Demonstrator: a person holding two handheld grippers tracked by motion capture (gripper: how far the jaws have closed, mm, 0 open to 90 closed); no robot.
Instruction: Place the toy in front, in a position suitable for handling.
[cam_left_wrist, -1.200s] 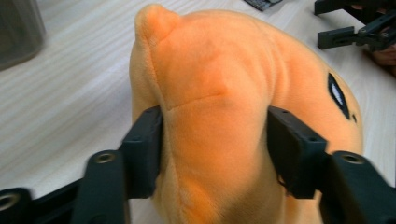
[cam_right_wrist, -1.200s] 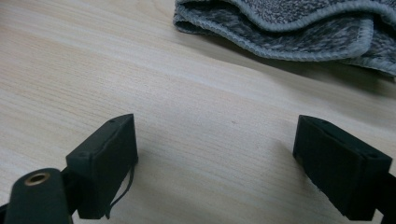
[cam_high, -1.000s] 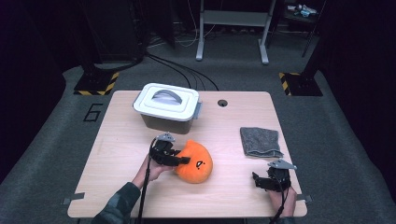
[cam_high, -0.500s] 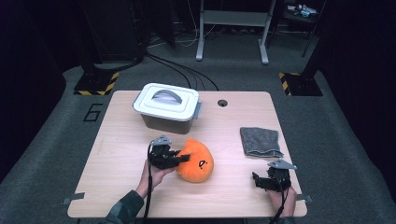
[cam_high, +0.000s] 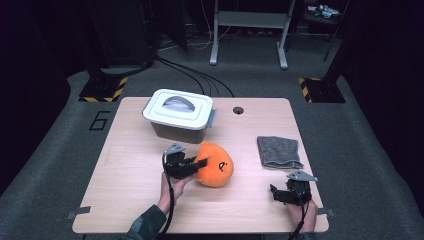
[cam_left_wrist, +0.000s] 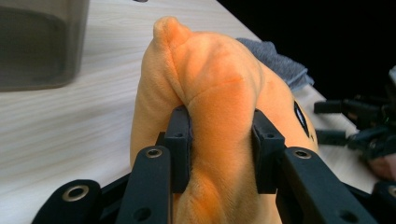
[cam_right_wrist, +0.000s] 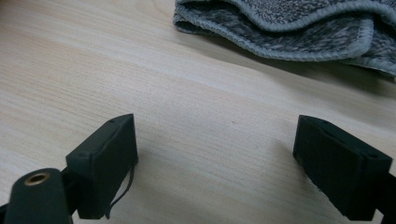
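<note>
An orange plush toy (cam_high: 216, 170) with a black eye mark lies at the middle of the wooden table (cam_high: 130, 165). My left gripper (cam_high: 200, 164) is at its left side. In the left gripper view the two black jaws pinch a fold of the orange plush toy (cam_left_wrist: 219, 84), and the left gripper (cam_left_wrist: 222, 126) is shut on it. Its jaws have just been closing with the plush between them. My right gripper (cam_high: 276, 194) rests low near the table's front right edge. In its own view the right gripper (cam_right_wrist: 217, 154) stands open over bare wood.
A grey bin with a white handled lid (cam_high: 180, 114) stands behind the plush, and its wall (cam_left_wrist: 37, 46) looms at the left gripper view's upper left. A folded grey towel (cam_high: 278, 151) lies at the right, just beyond the right gripper's jaws (cam_right_wrist: 289, 28).
The left gripper has pressed in on the plush's left side and shifted slightly with it. The right gripper has stayed where it was.
</note>
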